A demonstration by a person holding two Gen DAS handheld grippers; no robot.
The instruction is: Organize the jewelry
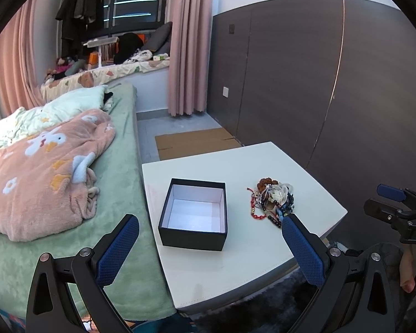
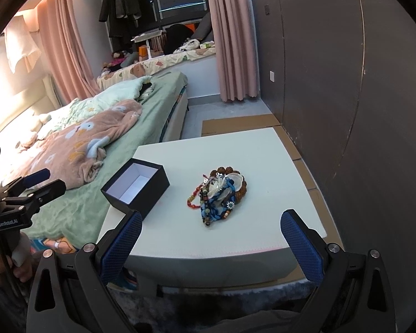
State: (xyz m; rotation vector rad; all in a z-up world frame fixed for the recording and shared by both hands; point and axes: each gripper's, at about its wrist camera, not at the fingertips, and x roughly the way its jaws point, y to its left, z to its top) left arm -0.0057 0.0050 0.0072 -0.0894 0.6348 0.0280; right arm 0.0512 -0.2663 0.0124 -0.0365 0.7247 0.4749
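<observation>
A black box (image 1: 193,213) with a white inside stands open and empty on the white table (image 1: 235,263). It also shows in the right wrist view (image 2: 136,187). A tangled pile of bead bracelets (image 1: 273,201) lies to its right on the table, and it shows in the right wrist view (image 2: 219,195) too. My left gripper (image 1: 209,227) is open and empty, held above the table's near edge in front of the box. My right gripper (image 2: 210,223) is open and empty, held in front of the pile. Each gripper shows at the edge of the other's view.
A bed (image 1: 116,172) with a green sheet and a pink blanket (image 1: 44,172) borders the table's left side. A dark wardrobe wall (image 1: 332,83) stands behind and to the right. Flat cardboard (image 1: 194,141) lies on the floor beyond the table.
</observation>
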